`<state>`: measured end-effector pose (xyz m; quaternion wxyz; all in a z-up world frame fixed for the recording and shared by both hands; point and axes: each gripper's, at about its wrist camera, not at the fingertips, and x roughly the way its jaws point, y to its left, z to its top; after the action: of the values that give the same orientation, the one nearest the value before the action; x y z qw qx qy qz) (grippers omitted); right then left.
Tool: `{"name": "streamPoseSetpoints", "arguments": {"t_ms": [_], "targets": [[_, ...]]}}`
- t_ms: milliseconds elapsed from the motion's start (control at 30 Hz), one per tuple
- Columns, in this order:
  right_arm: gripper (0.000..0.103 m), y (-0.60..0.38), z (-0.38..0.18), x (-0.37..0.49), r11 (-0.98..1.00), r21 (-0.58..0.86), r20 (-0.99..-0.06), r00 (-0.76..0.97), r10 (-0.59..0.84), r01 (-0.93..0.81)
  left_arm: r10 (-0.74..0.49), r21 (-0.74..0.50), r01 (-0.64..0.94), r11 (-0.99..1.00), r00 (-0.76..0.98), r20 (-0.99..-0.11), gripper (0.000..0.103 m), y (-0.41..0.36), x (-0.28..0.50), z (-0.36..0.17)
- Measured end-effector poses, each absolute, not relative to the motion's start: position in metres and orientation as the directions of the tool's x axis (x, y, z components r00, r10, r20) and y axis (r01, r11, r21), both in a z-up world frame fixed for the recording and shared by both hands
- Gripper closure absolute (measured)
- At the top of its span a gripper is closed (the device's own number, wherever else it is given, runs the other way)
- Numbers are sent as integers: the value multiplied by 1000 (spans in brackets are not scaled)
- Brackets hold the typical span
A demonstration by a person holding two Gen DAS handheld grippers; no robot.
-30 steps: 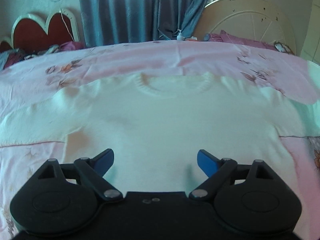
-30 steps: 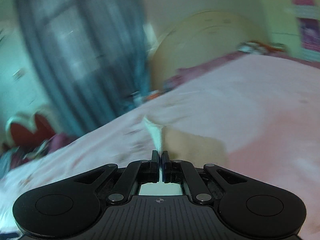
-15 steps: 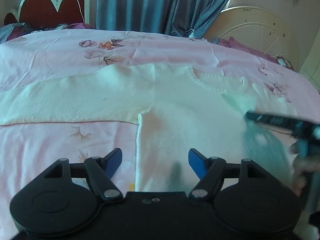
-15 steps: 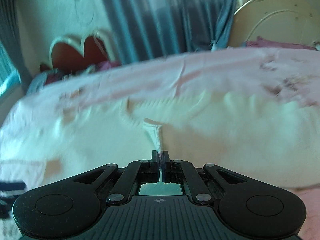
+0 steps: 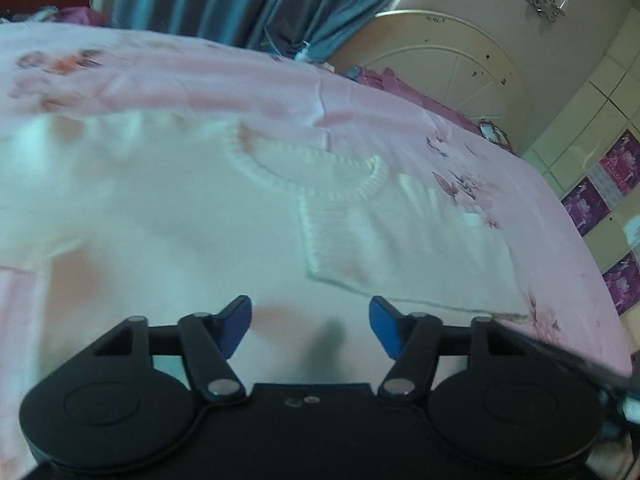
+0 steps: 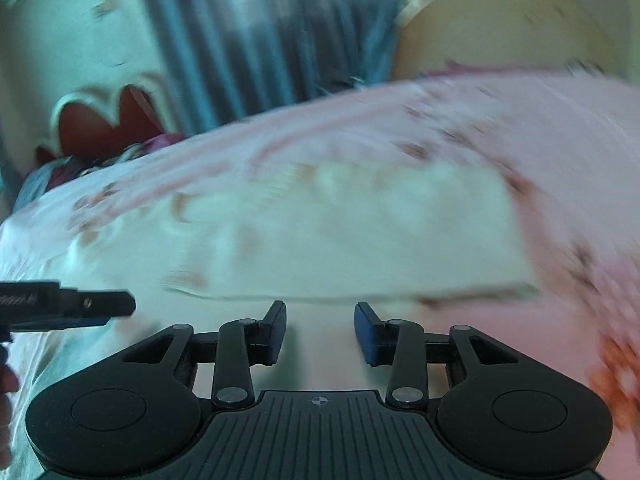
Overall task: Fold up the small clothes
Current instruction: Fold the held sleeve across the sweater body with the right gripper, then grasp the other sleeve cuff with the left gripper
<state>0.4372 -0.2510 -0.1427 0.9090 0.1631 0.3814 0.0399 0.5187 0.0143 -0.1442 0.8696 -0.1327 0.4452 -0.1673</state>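
A cream knitted sweater (image 5: 200, 232) lies flat on the pink floral bedsheet (image 5: 240, 88), its ribbed collar (image 5: 316, 184) up. One sleeve (image 5: 400, 256) is folded across the chest from the right. My left gripper (image 5: 310, 322) hovers just over the sweater's body, its blue pads apart and closing, with nothing between them. In the blurred right wrist view the sweater (image 6: 340, 236) fills the middle. My right gripper (image 6: 320, 330) is over its near edge, jaws opening, nothing between the pads. The left gripper (image 6: 116, 304) pokes in at the left edge there.
Blue curtains (image 5: 248, 4) hang behind the bed. A cream round headboard (image 5: 452, 72) stands at the back right, a red scalloped one (image 6: 108, 120) at the back left. Dark pink bedding (image 5: 404, 84) lies near the round headboard. The bed's right edge drops off beside tiled wall (image 5: 600, 168).
My right gripper let go of the cream sleeve it pinched and opened; the sleeve now lies folded across the chest. My left gripper narrowed and swung toward the collar side.
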Motion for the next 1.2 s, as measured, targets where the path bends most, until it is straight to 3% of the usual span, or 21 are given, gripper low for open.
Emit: {"name": "streamPoseSetpoints", "arguments": {"t_ms": [133, 300, 333, 533, 867, 1200], "targets": [[64, -283, -148, 434, 911, 384, -687, 706, 174, 149, -398, -372, 163, 914, 545, -738, 54, -3, 542, -156], [64, -300, -155, 441, 857, 463, -679, 712, 178, 227, -410, -349, 217, 912, 537, -738, 84, -24, 560, -160], [64, -300, -157, 443, 852, 469, -679, 712, 178, 233, -412, -339, 234, 911, 536, -737, 95, -26, 561, -159], [64, -291, -155, 451, 880, 418, -694, 704, 149, 226, -384, -307, 233, 923, 633, -672, 96, 14, 548, -124], [65, -279, -158, 452, 931, 314, -710, 697, 101, 185, -270, -261, 113, 959, 648, -712, 96, 88, 540, -135], [76, -280, -160, 451, 936, 298, -713, 696, 87, 188, -220, -271, 27, 962, 664, -714, 96, 122, 539, -142]]}}
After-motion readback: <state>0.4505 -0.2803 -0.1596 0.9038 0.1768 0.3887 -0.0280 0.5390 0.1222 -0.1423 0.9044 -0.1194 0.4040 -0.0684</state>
